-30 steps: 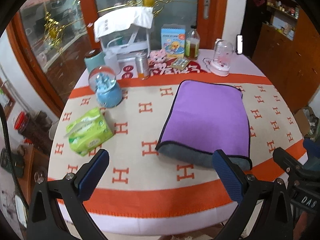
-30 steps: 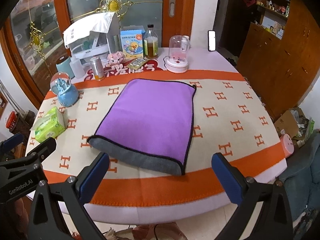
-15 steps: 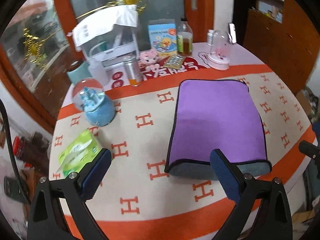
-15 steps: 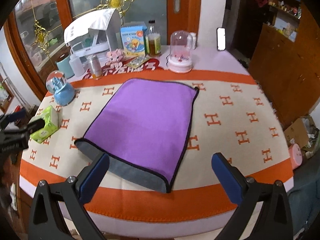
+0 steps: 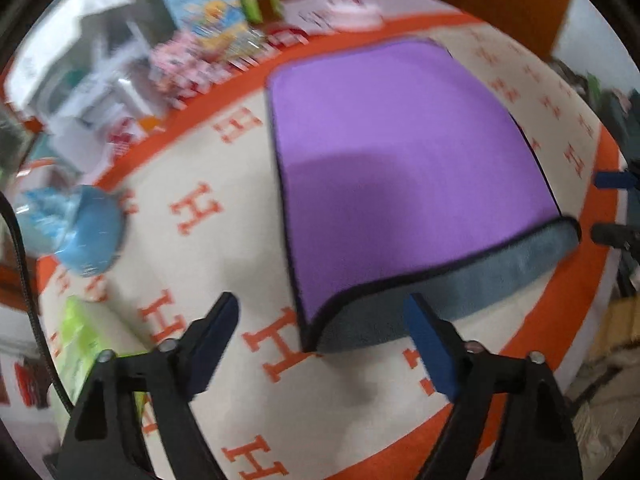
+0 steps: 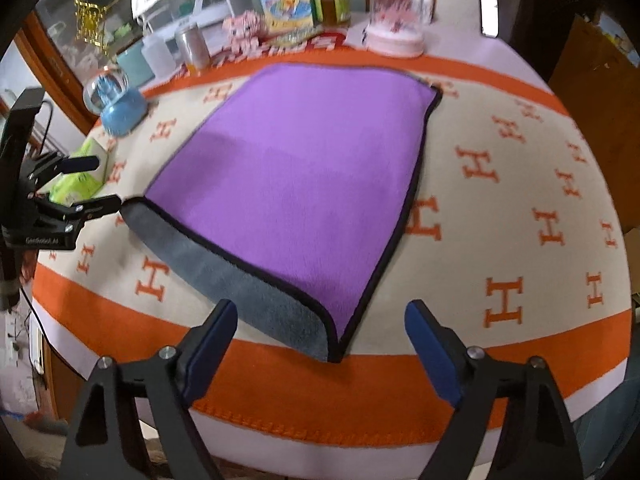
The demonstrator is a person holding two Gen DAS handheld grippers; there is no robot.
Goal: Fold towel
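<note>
A purple towel (image 5: 400, 160) with black trim and a grey underside lies folded on the round table, its grey layer showing along the near edge (image 5: 460, 280). It also shows in the right wrist view (image 6: 304, 176). My left gripper (image 5: 320, 340) is open and empty, just short of the towel's near left corner. My right gripper (image 6: 320, 344) is open and empty, just in front of the towel's near right corner (image 6: 332, 340). The left gripper also shows in the right wrist view (image 6: 80, 184), by the towel's left corner.
The cream and orange H-patterned tablecloth (image 6: 500, 200) covers the table. A blue snow globe (image 6: 118, 108), a green tissue pack (image 6: 80, 176), a glass dome (image 6: 396, 20), a blue box (image 6: 286, 0) and bottles stand along the far side.
Both grippers have moved forward and down toward the towel's near corners. The towel has not moved. The left view is blurred from motion.
</note>
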